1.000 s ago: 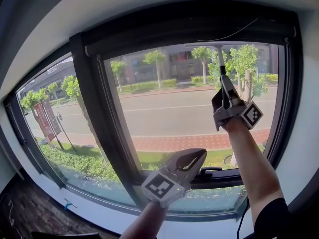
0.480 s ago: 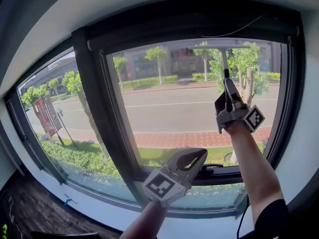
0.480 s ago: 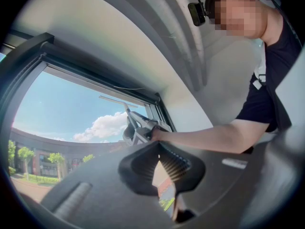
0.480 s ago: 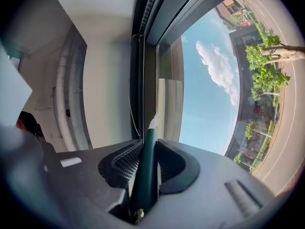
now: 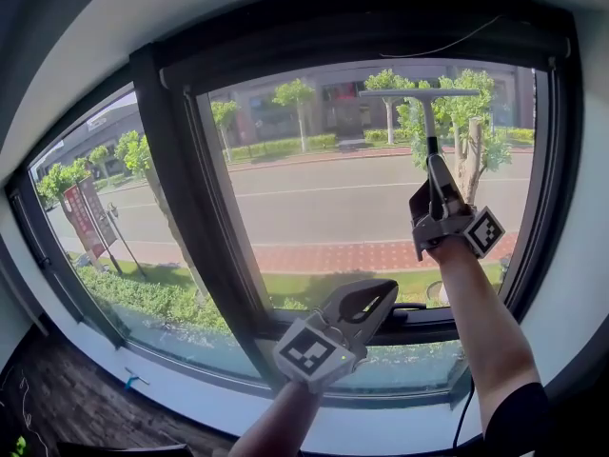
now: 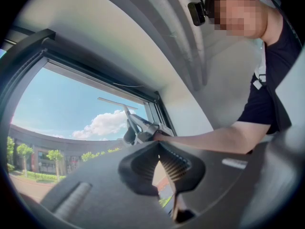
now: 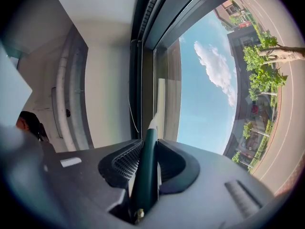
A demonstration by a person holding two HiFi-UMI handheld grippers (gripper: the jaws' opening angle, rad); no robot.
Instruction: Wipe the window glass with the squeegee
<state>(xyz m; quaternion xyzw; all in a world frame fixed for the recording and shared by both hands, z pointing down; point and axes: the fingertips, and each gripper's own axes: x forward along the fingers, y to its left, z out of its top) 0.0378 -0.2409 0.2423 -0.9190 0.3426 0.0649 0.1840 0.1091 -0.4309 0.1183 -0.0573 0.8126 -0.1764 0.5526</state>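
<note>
Right tongs (image 5: pixel 433 165) are raised in front of the right-hand pane of the large dark-framed window glass (image 5: pixel 324 198). Their jaws are clamped on the dark green handle of the slim long-handled squeegee (image 5: pixel 426 122). In the right gripper view the handle (image 7: pixel 145 168) runs up between both ribbed pads (image 7: pixel 125 162) of these tongs (image 7: pixel 145 161) toward the pane. The squeegee's grey blade sits level, high on that pane just below the top frame member, with the handle upright beneath it. Whether the blade touches the glass cannot be confirmed.

Left tongs (image 5: pixel 376 298) are held low, in front of the dark window frame (image 5: pixel 181 188) near its bottom rail, well apart from the squeegee. In the left gripper view their jaws (image 6: pixel 159 168) are drawn together at the tips with nothing between them. The squeegee (image 6: pixel 116 102) appears beyond them against the sky.
</note>
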